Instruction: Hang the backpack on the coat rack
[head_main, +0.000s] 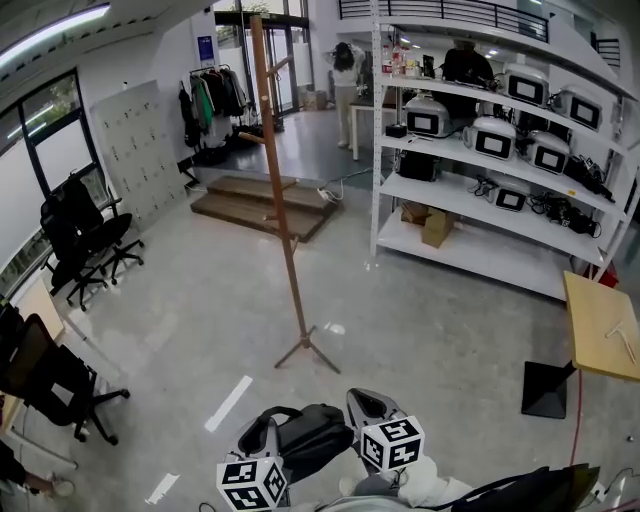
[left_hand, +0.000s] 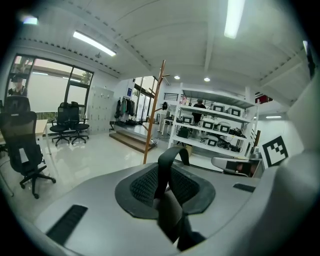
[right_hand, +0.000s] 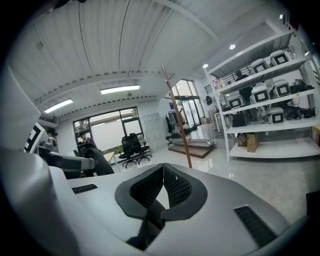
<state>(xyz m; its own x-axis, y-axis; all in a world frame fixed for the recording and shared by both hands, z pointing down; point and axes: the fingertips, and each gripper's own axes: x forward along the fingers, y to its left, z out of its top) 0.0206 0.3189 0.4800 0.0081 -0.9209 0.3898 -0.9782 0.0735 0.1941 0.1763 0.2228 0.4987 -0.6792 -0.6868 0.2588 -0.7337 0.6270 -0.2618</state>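
- The carry stage is judged to be in hand: the backpack (head_main: 312, 432) is held up low at the bottom of the head view, between the two grippers, and is well apart from the coat rack (head_main: 283, 200), which stands ahead on the floor (head_main: 420, 330).
- The left gripper (left_hand: 167, 187) is clamped on the carry loop (left_hand: 170, 159), a flat band of black webbing that arches up above the pads.
- The right gripper (right_hand: 162, 192) is likewise clenched, its pads meeting at the tip, with a dark strap (right_hand: 149, 226) pinched lower down and trailing away; which strap of the bag this is cannot be told for sure from that view.
- In the head view the left gripper (head_main: 262, 432) and right gripper (head_main: 368, 405) are seen flanking the bag.
- The next move is judged to call for the gap to the rack to be closed, the bag to be lifted high, and the carry loop to be held open and slipped over a peg (left_hand: 162, 76).
- The bag is soft dark fabric, rounded and slumped, so sagging and swinging can be expected once it is raised.
- The rack is a thin, bare wooden pole on splayed feet, with short upward-slanting pegs; being light and narrow at the base, it may be tipped if it is pushed sideways.
- The floor is smooth, pale and glossy, with reflections on it.
- The pads are black with a fine ribbed texture, set in smooth grey shells.
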